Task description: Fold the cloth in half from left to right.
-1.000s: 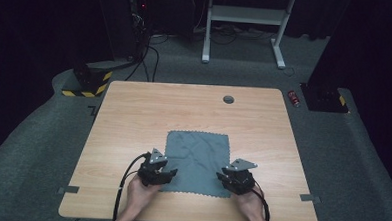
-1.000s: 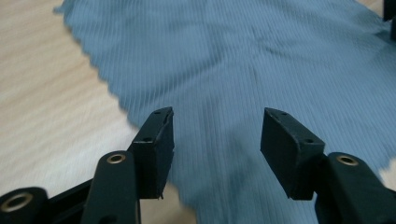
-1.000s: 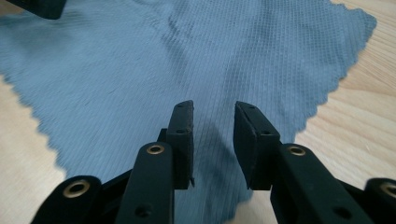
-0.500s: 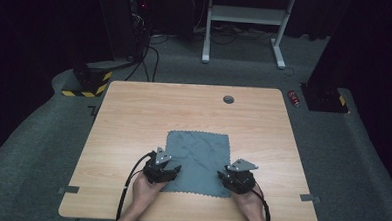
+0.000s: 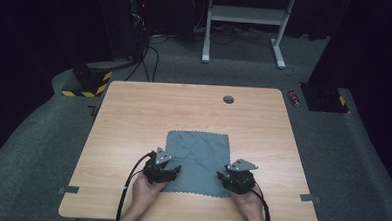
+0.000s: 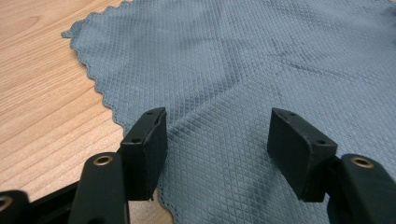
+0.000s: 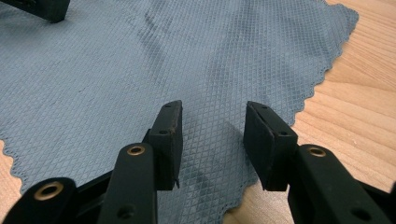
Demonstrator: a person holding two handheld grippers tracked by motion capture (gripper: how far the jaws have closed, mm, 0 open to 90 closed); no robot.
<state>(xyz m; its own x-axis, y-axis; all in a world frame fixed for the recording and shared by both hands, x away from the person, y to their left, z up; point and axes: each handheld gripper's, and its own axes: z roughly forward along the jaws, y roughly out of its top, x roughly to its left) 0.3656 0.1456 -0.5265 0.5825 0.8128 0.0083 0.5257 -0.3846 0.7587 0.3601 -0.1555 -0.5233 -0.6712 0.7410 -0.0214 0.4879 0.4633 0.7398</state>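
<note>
My left gripper [image 6: 217, 151] and right gripper [image 7: 212, 147] sit parted and empty over the grey cloth's [image 5: 198, 160] 2 near corners; next, I judge, pinch both.

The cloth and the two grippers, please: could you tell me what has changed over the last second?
The left gripper edged slightly forward and inward over the near left corner of the grey cloth. Nothing was gripped or released. The right gripper and the cloth stayed put; both sets of jaws are open.

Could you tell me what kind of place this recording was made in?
Probably a lab or workshop: a bare wooden table on grey carpet, floor cables, a hazard-striped base, and a white metal stand behind.
</note>
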